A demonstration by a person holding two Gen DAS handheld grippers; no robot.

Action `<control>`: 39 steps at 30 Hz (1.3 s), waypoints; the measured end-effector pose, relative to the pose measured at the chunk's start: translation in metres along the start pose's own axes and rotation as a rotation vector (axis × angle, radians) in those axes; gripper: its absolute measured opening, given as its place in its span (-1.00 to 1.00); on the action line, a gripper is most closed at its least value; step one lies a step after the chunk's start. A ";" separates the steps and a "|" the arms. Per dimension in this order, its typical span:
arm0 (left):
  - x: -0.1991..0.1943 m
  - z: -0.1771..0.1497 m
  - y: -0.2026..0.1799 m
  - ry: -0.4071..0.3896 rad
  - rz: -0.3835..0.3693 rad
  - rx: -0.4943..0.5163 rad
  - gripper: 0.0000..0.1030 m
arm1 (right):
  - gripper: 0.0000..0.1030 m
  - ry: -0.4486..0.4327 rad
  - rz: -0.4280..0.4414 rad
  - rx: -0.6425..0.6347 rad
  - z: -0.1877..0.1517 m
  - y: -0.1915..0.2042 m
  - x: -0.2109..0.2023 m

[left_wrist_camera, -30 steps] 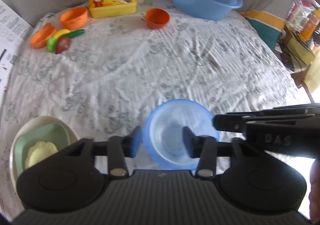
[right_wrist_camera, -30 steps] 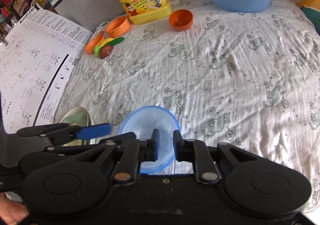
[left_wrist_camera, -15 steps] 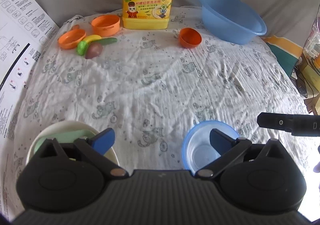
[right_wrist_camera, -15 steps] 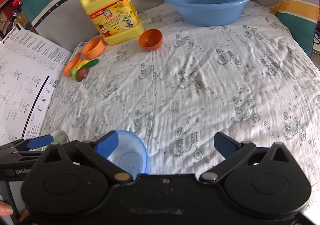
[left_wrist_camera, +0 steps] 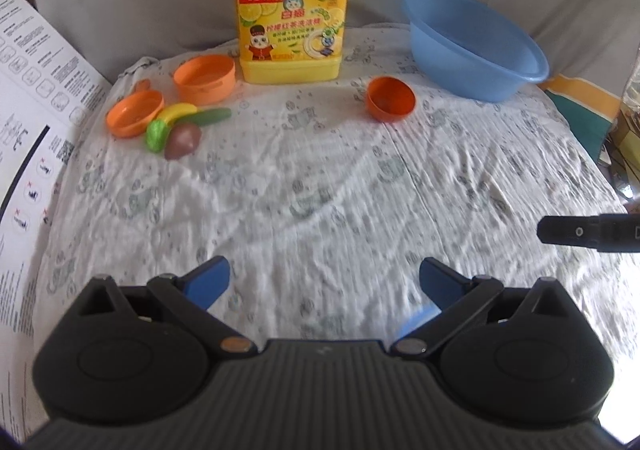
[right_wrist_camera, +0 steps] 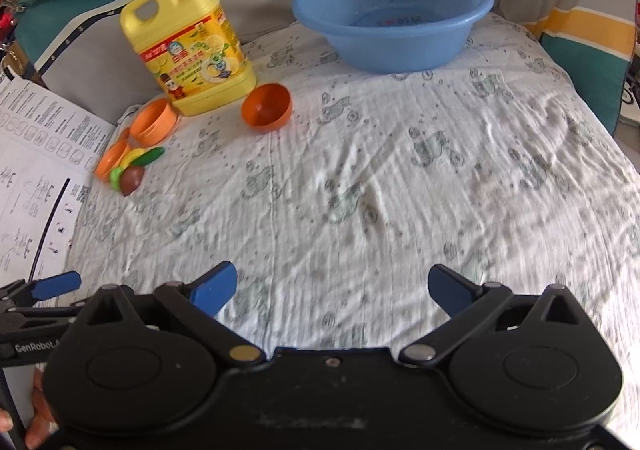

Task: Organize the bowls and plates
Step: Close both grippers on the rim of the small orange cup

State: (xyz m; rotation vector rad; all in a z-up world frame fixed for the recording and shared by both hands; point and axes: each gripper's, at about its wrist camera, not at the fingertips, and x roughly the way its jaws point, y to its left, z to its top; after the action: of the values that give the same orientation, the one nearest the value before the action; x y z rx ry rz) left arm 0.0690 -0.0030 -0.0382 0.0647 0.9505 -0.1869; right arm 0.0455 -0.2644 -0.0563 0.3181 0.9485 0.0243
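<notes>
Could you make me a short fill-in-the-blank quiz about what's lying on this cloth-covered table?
1. The big basin at the far end of the table is coloured ____.
2. The tall jug of dish soap is coloured ____.
3. The small round bowl lying tilted between the jug and the basin is coloured ____.
4. Nothing sits between the fingers of the left gripper or the right gripper; both are wide ____.

Missing words: blue; yellow; orange; open

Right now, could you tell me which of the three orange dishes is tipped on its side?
The darker orange bowl lying alone between the yellow detergent jug and the blue basin; the other two orange dishes sit upright by the toy vegetables.
</notes>
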 end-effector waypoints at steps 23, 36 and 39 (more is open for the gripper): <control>0.122 0.118 -0.017 -0.046 0.010 -0.003 0.98 | 0.36 -0.054 0.032 0.084 0.131 0.012 0.112; 0.177 0.140 -0.033 0.007 -0.106 -0.004 -0.10 | -0.70 -0.009 0.133 0.107 0.155 0.020 0.177; 0.185 0.140 -0.035 0.022 -0.127 0.001 -0.49 | -0.80 -0.001 0.153 0.111 0.154 0.021 0.184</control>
State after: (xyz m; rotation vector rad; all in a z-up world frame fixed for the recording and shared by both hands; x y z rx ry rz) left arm 0.2799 -0.0808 -0.1061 0.0072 0.9773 -0.3049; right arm 0.2794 -0.2548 -0.1133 0.4928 0.9251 0.1122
